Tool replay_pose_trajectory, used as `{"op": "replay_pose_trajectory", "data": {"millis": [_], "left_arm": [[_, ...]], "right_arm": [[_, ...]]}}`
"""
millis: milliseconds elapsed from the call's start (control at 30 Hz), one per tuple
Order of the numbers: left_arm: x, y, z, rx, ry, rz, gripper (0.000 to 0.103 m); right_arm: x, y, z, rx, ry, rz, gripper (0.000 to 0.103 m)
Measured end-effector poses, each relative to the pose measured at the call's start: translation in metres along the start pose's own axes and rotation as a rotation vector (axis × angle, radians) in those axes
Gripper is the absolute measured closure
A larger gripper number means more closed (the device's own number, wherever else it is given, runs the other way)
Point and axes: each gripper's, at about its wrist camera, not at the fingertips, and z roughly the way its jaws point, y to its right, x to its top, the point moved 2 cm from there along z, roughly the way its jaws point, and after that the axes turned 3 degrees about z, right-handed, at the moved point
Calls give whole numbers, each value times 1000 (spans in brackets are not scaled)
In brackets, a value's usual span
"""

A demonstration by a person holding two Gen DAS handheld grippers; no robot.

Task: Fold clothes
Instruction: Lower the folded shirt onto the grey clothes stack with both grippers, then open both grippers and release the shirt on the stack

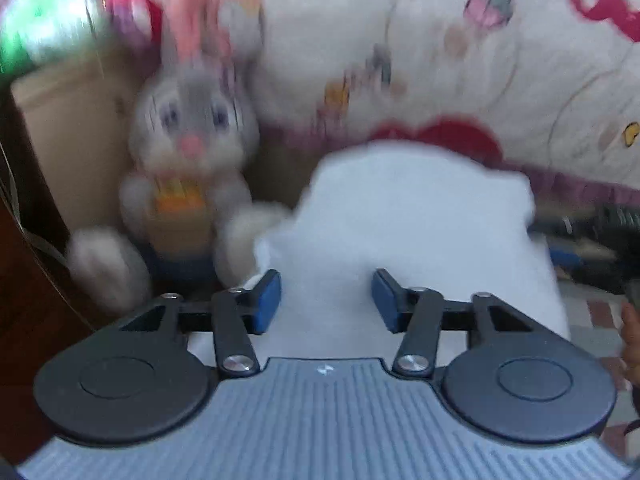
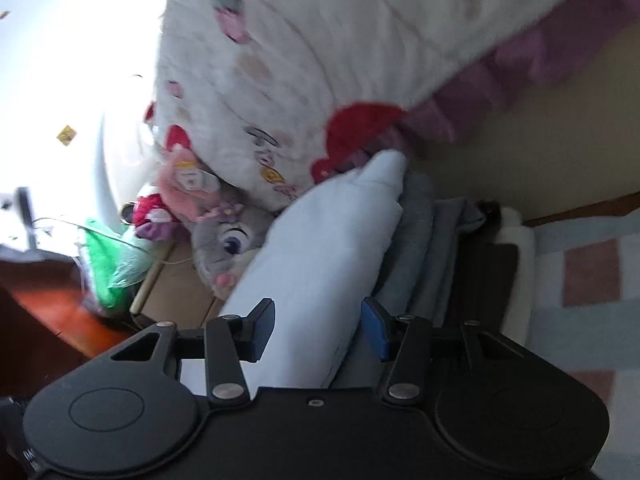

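Observation:
A folded pale blue garment [image 1: 420, 220] lies straight ahead of my left gripper [image 1: 326, 300]. The gripper's blue pads stand apart over the garment's near edge, and the flat cloth shows between them with no bunching. In the right wrist view, which is rolled sideways, the same pale garment [image 2: 328, 240] tops a stack of folded grey clothes [image 2: 420, 240]. Its near end runs between the spread pads of my right gripper [image 2: 316, 326], which do not pinch it.
A white quilt with red and pink prints [image 1: 440, 60] is heaped behind the stack. A grey plush rabbit [image 1: 192, 152] sits to the left against a cardboard box [image 1: 72, 128]. A green bag [image 2: 108, 268] lies by the wooden floor. A checked sheet [image 2: 580, 280] covers the bed. A person's hand [image 1: 632, 340] shows at the right edge.

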Motion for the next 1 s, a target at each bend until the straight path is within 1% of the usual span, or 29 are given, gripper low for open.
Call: {"op": "replay_pose_trajectory", "data": {"millis": [33,67,100,133,167,200,233,267,333,367,400,433,500,533,567,600,633,667,733,800,867,900,933,967,1000], "left_arm": [[-7,-2,3,-11,-5,-28,56],[-15,-4,1,-17,-3,-54,56],[-21,-7,0,-23,-4,-70,56],[-24,-8,0,-29,-6,-74,56],[-28,-9,0,-34,-9,-77,56],[-30,-10,1,-38,-10,-73,56],[-31,-8,3,-40,-11,-60,55],[-32,-6,5,-38,-10,-47,54],[-30,0,3,-22,0,-29,54],[-27,3,4,-10,-1,-22,54],[-25,6,3,5,-5,-19,53],[-23,8,1,24,-11,-20,51],[-21,11,-4,63,-16,-25,46],[-21,11,-11,80,-1,-34,38],[-21,10,-17,98,13,-43,33],[-22,10,-23,116,27,-52,21],[-23,10,-29,132,42,-65,19],[-28,11,-33,144,45,-80,19],[-38,14,-38,161,17,-95,19],[-51,20,-41,176,-11,-98,18],[-64,25,-44,185,-10,-106,18],[-69,27,-46,196,-12,-118,18],[-75,29,-49,208,-12,-132,18],[-79,31,-52,218,-9,-146,18],[-83,33,-56,227,-5,-154,18]], "right_arm": [[6,5,11,14,27,4,48],[13,9,22,51,67,-18,48],[17,9,27,81,89,-45,48],[21,9,30,103,101,-70,62],[25,8,33,125,114,-94,83],[28,7,35,147,126,-119,89],[29,3,34,133,145,-161,90],[29,-2,32,100,166,-212,90],[25,-2,42,-38,172,-313,91],[22,-1,48,-114,171,-364,88],[20,0,55,-190,170,-414,80],[16,0,58,-231,166,-441,79],[10,-12,45,-272,197,-468,67],[4,-23,35,-286,213,-497,58],[-4,-37,21,-268,227,-542,56],[-14,-50,5,-195,236,-582,56],[-25,-61,-11,-83,232,-606,49],[-36,-68,-21,-23,214,-622,43],[-60,-79,-36,37,167,-651,43],[-88,-82,-39,24,114,-705,43],[-116,-81,-35,-53,77,-776,42],[-130,-80,-36,-91,85,-812,42],[-139,-78,-41,-105,86,-821,40],[-146,-76,-46,-111,78,-818,40],[-152,-75,-49,-114,53,-808,41]]}}
